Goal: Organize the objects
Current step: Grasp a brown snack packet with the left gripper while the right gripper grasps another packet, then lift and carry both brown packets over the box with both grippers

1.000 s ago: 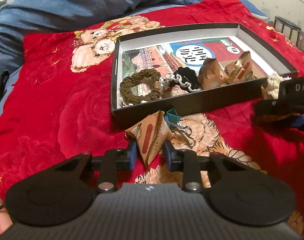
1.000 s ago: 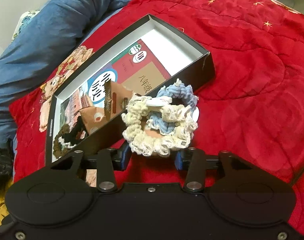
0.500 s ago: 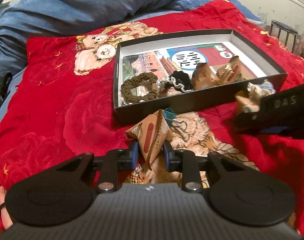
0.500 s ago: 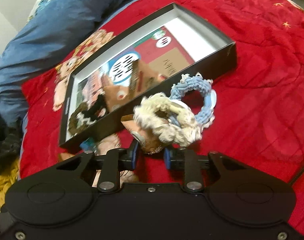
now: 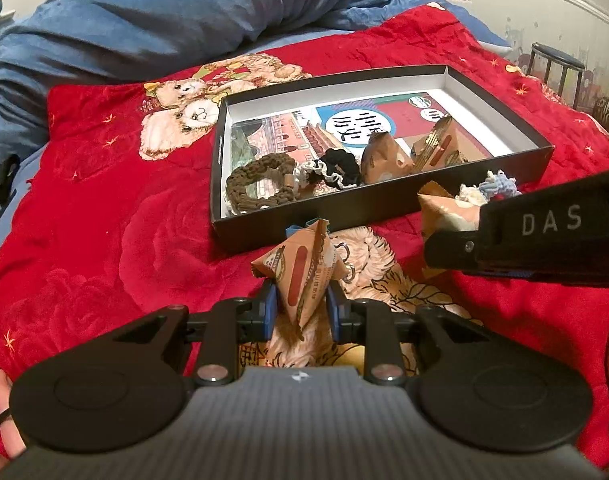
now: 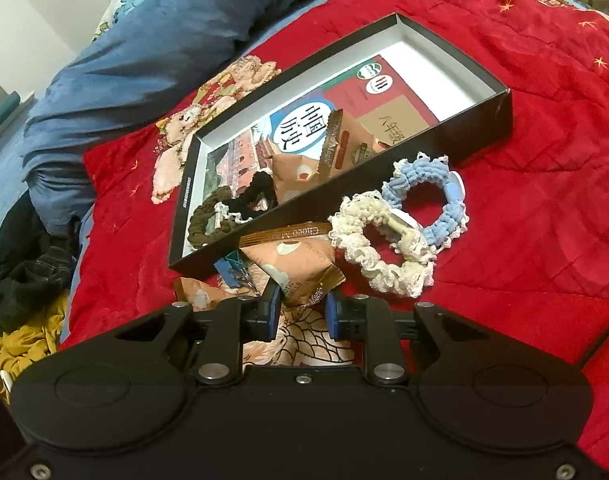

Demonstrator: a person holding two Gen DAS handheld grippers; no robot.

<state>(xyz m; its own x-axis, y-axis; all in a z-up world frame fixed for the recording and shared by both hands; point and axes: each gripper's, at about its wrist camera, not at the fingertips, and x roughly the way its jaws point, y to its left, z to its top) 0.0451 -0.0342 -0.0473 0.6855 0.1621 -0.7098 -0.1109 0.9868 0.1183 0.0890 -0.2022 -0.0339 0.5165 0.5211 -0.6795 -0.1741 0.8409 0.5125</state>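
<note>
My left gripper [image 5: 299, 307] is shut on a tan triangular snack packet [image 5: 300, 268] and holds it above the red blanket, in front of the black box [image 5: 344, 218]. In the right wrist view my right gripper [image 6: 302, 309] is shut on the lower corner of a brown Choco Magic packet [image 6: 296, 258]. A cream scrunchie [image 6: 380, 240] and a blue scrunchie [image 6: 428, 196] lie on the blanket just right of it, beside the box [image 6: 484, 114]. The right gripper's black body [image 5: 544, 236] crosses the left wrist view at the right.
The box holds a brown braided scrunchie [image 5: 260, 184], a black-and-white scrunchie [image 5: 334, 168] and two more packets [image 5: 384, 156]. A blue binder clip [image 6: 232, 266] lies before the box. A blue duvet [image 5: 184, 20] bounds the far side; dark clothes [image 6: 28, 280] lie off the bed's left.
My right gripper's jaws have closed on the brown packet and lifted it; the two scrunchies, earlier over the jaws, now lie to its right. My left gripper has drawn back slightly with its packet.
</note>
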